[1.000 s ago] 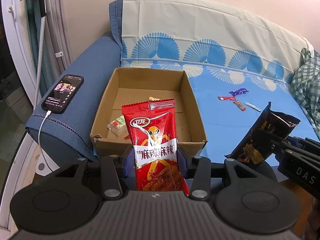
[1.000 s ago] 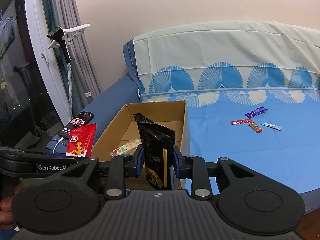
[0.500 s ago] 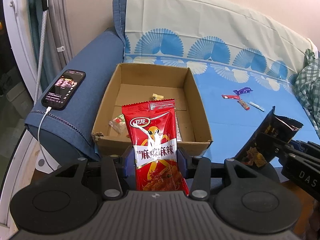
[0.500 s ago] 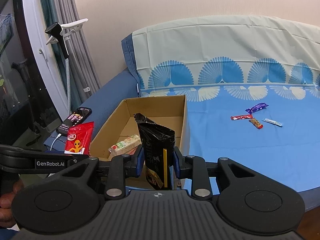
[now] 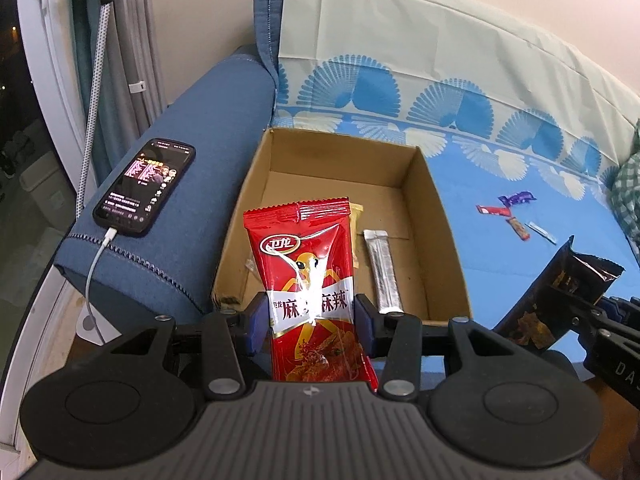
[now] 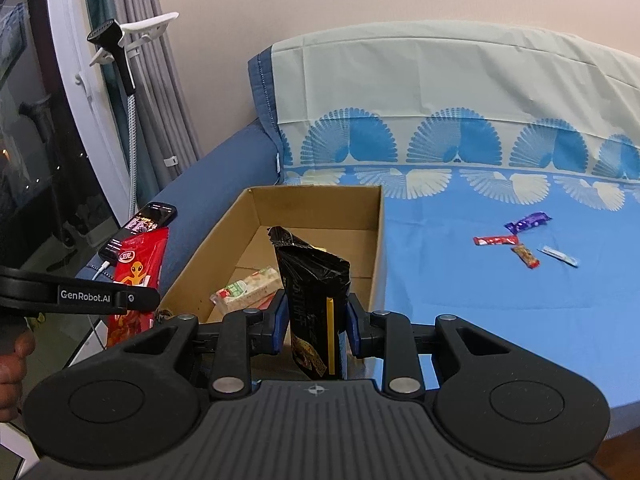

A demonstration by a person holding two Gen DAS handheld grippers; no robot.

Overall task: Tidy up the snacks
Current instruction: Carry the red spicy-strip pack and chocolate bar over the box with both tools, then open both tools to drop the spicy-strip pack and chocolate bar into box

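My left gripper (image 5: 310, 316) is shut on a red snack packet (image 5: 310, 264), held upright at the near edge of the open cardboard box (image 5: 444, 232). My right gripper (image 6: 314, 320) is shut on a black snack bag (image 6: 314, 284), upright at the box's (image 6: 378, 248) near right corner. The black bag also shows at the right of the left wrist view (image 5: 556, 292). The red packet shows at the left of the right wrist view (image 6: 136, 276). In the box lie a silver stick pack (image 5: 384, 272) and a pale wrapped snack (image 6: 248, 290).
Several small wrapped candies (image 5: 514, 220) lie on the blue sheet to the right of the box, also in the right wrist view (image 6: 520, 240). A phone (image 5: 146, 186) on a charging cable rests on the blue sofa arm (image 5: 212, 128) left of the box. A checked cloth (image 5: 628, 196) lies far right.
Both grippers have moved forward and a little higher toward the box, still holding their packets. The box floor and the silver stick pack have come into view.
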